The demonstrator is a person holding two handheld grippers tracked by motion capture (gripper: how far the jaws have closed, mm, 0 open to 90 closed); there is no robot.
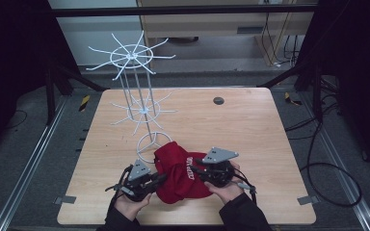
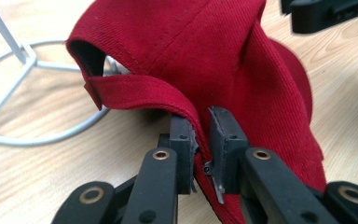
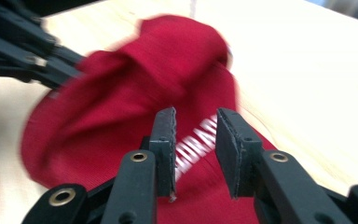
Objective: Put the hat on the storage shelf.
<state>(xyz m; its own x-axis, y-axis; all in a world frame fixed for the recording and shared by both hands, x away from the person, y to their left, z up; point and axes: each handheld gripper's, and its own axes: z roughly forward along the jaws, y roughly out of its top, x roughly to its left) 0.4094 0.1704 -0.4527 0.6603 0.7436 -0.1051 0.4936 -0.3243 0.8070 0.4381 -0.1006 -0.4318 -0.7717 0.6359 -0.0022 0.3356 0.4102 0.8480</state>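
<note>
1. While the red cap (image 1: 179, 172) lies on the table (image 1: 250, 130) near its near edge, just touching the white wire rack's (image 1: 136, 86) base ring, both claws are at it.
2. Left claw (image 2: 201, 122) is clamped on the cap's rear edge by the strap.
3. Right claw (image 3: 196, 122) stands apart over the white lettering, pressing nothing.

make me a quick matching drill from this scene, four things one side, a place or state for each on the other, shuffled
Things:
1. red cap
2. white wire rack
3. left gripper
4. right gripper

States or places:
A. jaws parted above white lettering
B. stands at the table's far left
C. lies between both grippers
D. clamped on a fabric edge

Pairs: 1-C, 2-B, 3-D, 4-A
</note>
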